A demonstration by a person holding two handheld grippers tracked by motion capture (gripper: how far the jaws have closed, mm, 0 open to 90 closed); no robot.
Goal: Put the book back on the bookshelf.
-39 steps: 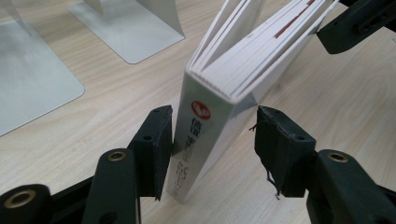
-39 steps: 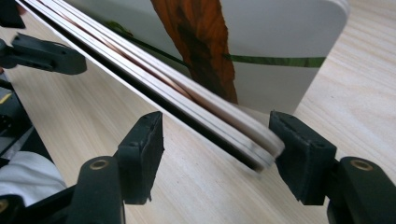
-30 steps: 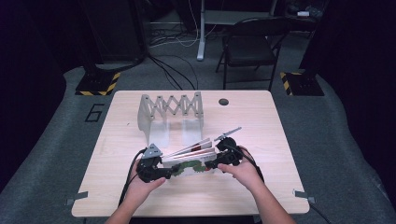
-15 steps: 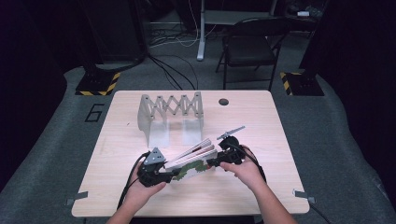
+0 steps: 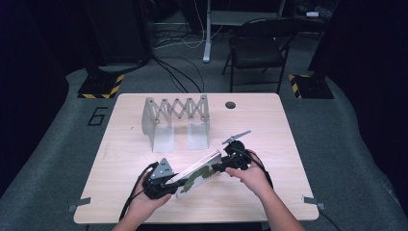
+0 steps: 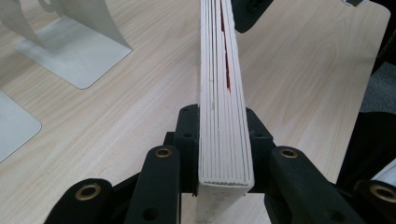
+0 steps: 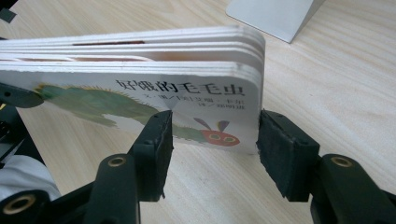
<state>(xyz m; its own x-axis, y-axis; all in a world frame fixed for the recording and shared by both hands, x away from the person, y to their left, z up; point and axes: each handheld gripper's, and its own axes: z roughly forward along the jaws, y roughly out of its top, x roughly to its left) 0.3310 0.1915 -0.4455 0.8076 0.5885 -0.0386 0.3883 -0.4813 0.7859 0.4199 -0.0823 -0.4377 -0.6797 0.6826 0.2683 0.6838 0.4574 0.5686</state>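
While both hands are on the table's (image 5: pixel 125 144) near side, the board book (image 5: pixel 197 172) sits between them, lifted a bit and slanting from lower left up to the right in the high view. The left gripper (image 5: pixel 166 182) has just been closing and now it's pinching the book's near-left end. In the left gripper view (image 6: pixel 225 140) you look straight down the thick white page edges, with a black jaw tight on each cover. The right gripper (image 5: pixel 222 166) has the far right end. In the right gripper view (image 7: pixel 212 135) one jaw lies over the cover, right by the caterpillar picture and under the printed title, and the other jaw sits at the rounded corner edge, so it's clamped on that corner. The book is closed, though the pages gap a little near the red inner sheet. Behind it, well apart, stands the metal book rack (image 5: pixel 177 120) with its zigzag middle, and there's a round hole (image 5: pixel 230 104) in the tabletop near the far edge. A folding chair (image 5: pixel 257 48) stands on the floor past the table
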